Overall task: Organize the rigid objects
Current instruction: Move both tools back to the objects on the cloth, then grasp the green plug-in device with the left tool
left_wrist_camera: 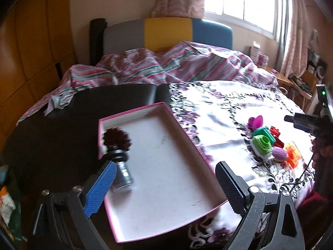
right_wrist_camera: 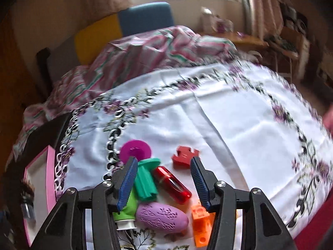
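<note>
A pink-rimmed shallow box lies on the bed; a dark bristly brush with a silver handle lies in its left side. My left gripper is open above the box, empty. A cluster of toys lies on the white floral cloth: a magenta disc, a teal spool, a red cylinder, a red block, a purple egg shape, an orange block and a green piece. My right gripper is open just above the cluster, fingers either side of the red cylinder.
A striped pink quilt is heaped behind, before a grey, yellow and blue headboard. A black cushion lies left of the box. A wooden wardrobe stands left; a cluttered desk stands right. The toy cluster shows in the left view.
</note>
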Demonstrator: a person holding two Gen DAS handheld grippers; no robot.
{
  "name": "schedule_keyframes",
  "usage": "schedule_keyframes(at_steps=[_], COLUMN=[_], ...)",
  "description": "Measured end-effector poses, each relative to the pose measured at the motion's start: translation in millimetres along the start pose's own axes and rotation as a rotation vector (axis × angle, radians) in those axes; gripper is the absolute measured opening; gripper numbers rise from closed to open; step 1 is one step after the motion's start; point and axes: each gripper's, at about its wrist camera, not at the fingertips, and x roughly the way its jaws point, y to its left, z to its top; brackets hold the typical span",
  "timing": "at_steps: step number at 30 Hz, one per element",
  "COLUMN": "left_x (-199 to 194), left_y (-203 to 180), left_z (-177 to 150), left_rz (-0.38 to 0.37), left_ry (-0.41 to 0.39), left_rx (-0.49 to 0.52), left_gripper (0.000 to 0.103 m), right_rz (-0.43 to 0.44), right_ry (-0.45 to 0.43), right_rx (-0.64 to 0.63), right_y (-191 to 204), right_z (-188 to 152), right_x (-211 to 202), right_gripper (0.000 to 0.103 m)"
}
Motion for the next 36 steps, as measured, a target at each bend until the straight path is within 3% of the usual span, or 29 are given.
schedule_keyframes(at_steps=[10, 14, 21, 30, 33, 36], left_x=[27.9, 43.8, 81.1, 127.9, 149.2, 164.3], left_y=[-65.6, -93.5, -133.0, -181.7, -192.6, -201.1], left_z=[14.2, 14.6, 20.9, 41.5, 43.9, 45.6], left_rz=[-0.148, -0.213, -0.366, -0.4, -0.383, -0.389], left_ry=[0.052, 0.101, 0.24, 0.328, 0.376, 0.405], left_rx=[0.106, 0.149, 0.094, 0.068, 0.066, 0.051], left_gripper=[0.097, 0.09, 0.088, 0.081, 0.065, 0.065], right_rz=[0.054, 0.074, 0.091, 0.122, 0.13, 0.137], right_ry=[0.008, 0.023, 0.038, 0.045, 0.048, 0.049], right_rx=[0.136, 0.182, 0.171, 0.176, 0.182, 0.191], right_y=[-25.7, -31.4, -27.5, -26.1, -26.8, -28.0], right_z=[4.6, 4.1, 3.6, 3.7, 4.0, 4.7], right_x=[-1.9, -0.4, 1.9, 2.9, 3.7, 4.5], right_gripper=[0.054, 0.054, 0.054, 0.054, 0.054, 0.054])
